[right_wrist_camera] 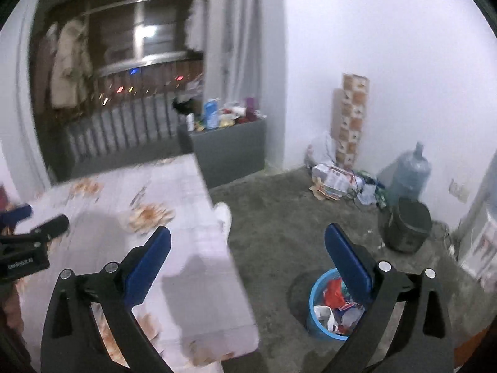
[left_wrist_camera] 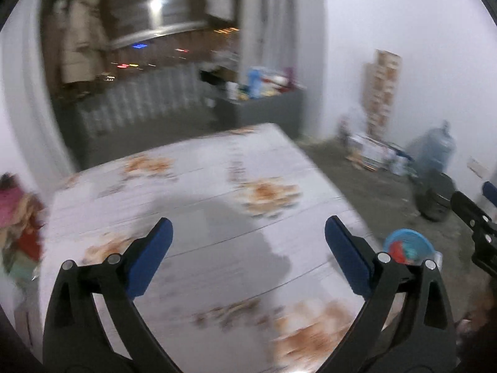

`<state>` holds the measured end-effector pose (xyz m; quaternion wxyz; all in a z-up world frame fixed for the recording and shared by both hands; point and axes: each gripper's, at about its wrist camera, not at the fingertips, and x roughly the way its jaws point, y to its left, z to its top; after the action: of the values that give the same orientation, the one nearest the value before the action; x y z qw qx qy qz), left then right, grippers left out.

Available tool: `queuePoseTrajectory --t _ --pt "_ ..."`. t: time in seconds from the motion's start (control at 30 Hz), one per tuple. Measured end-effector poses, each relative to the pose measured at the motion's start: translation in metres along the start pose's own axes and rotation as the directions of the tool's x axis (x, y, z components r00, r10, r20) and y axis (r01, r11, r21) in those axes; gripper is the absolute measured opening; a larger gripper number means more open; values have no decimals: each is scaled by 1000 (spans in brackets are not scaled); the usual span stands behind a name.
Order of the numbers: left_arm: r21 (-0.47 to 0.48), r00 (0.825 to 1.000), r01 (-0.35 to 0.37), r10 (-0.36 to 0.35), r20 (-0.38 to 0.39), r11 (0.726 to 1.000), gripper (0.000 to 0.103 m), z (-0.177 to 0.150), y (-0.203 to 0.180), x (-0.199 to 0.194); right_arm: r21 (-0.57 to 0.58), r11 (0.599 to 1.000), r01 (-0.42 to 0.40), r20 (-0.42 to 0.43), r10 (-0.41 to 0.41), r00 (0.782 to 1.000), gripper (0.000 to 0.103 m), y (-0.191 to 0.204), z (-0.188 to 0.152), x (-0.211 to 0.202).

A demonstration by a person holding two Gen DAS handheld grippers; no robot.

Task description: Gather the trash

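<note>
My left gripper (left_wrist_camera: 248, 223) is open over a table (left_wrist_camera: 217, 161) covered in a floral cloth, with nothing between its blue pads. My right gripper (right_wrist_camera: 248, 233) is open too and empty, hanging past the table's edge (right_wrist_camera: 214, 248) above the concrete floor. A blue bin (right_wrist_camera: 320, 326) stands on the floor by the table, below the right finger. It holds a red wrapper (right_wrist_camera: 334, 290), a white bag (right_wrist_camera: 324, 314) and other scraps. In the left wrist view the bin (left_wrist_camera: 407, 245) shows beyond the table's right edge, and the right gripper (left_wrist_camera: 473, 192) reaches in at the far right.
A dark round pot (right_wrist_camera: 403, 223) and a large water jug (right_wrist_camera: 410, 171) stand near the right wall. Papers and bags (right_wrist_camera: 338, 180) lie in the corner by a leaning cardboard (right_wrist_camera: 351, 118). A grey cabinet (right_wrist_camera: 230, 149) carries bottles. Coloured clothes (left_wrist_camera: 18, 217) lie left of the table.
</note>
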<state>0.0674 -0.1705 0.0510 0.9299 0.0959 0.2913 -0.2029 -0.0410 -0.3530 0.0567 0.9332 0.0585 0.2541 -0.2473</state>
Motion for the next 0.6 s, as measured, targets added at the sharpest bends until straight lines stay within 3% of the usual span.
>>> queuePoseTrajectory --t 0.2,0.4,0.6 --pt "-112 989 -143 137 -57 983 94 -38 48 -24 -84 992 -93 -86 86 993 97 61 -32 -24" --pt "-146 972 -177 149 -182 973 94 -66 71 -23 -123 989 -85 -189 60 980 97 72 -48 -17" --pt "-115 962 -180 150 -226 977 94 -78 63 -15 -149 989 -24 -235 -11 972 97 69 -61 -6"
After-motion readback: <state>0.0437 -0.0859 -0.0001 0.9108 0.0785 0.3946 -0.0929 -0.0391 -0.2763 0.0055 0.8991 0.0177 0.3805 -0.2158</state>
